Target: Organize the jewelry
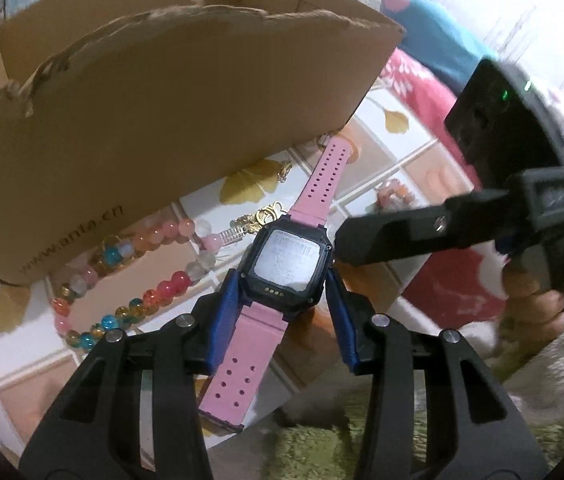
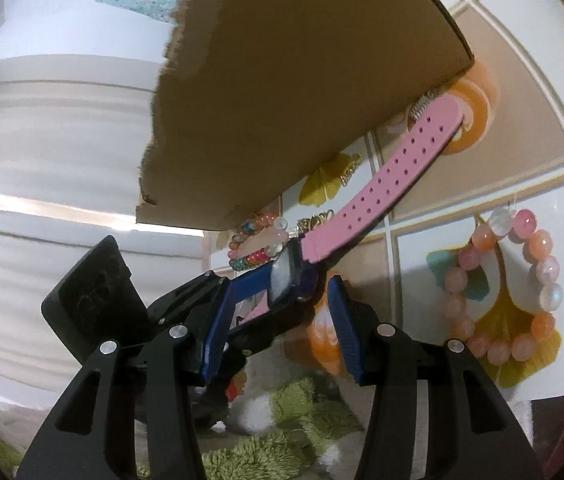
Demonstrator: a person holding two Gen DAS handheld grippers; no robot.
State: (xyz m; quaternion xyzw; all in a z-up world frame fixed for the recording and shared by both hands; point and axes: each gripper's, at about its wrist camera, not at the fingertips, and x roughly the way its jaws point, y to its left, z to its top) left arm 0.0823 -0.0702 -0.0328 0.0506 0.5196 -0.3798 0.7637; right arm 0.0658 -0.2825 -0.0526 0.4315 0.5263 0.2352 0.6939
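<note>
Blue-padded left tool (image 1: 284, 280) clamps the pink watch (image 1: 284, 258) at the bench (image 1: 394, 168) edge, box (image 1: 161, 120) close behind; right tool (image 2: 282, 316) half-open, empty.

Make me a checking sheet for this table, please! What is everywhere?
Surface: table, leaf-and-tile cover.
Job's things: pink watch; colourful bracelets and gold chain beside the torn box; peach bracelet lying apart.
Clutter: nothing seen.
Tools: left tool shut on the watch's case; right tool open, its tips by the watch.
Cables: nothing seen.
Surroundings: green rug, pink blanket.
</note>
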